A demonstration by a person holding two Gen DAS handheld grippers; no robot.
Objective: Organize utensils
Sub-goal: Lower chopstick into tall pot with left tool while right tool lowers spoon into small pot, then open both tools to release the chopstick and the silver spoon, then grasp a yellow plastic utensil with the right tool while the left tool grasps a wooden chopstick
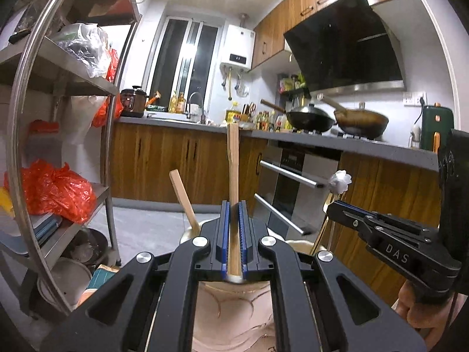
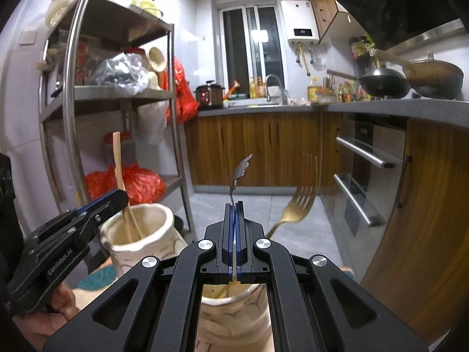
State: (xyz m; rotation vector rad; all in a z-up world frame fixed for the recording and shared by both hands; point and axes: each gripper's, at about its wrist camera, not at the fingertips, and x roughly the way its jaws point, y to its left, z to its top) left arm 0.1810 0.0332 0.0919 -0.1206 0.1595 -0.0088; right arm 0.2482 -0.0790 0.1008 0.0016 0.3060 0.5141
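Blue-padded black grippers: left gripper (image 1: 233, 205), right gripper (image 2: 234, 205). A tan wooden utensil (image 1: 233, 158), a gold metal fork (image 2: 296, 208), a cream ceramic jar (image 2: 140, 234) with thin brown lines.

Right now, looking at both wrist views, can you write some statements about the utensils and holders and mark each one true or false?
1. The left gripper is shut on a wooden utensil. True.
2. The right gripper is open and holds nothing. False: it is shut on a thin metal utensil.
3. A gold fork stands tines up to the right of the right gripper. True.
4. The cream ceramic holder on the left of the right wrist view is empty. False: wooden handles stand in it.
5. Two woks sit on the stove. True.
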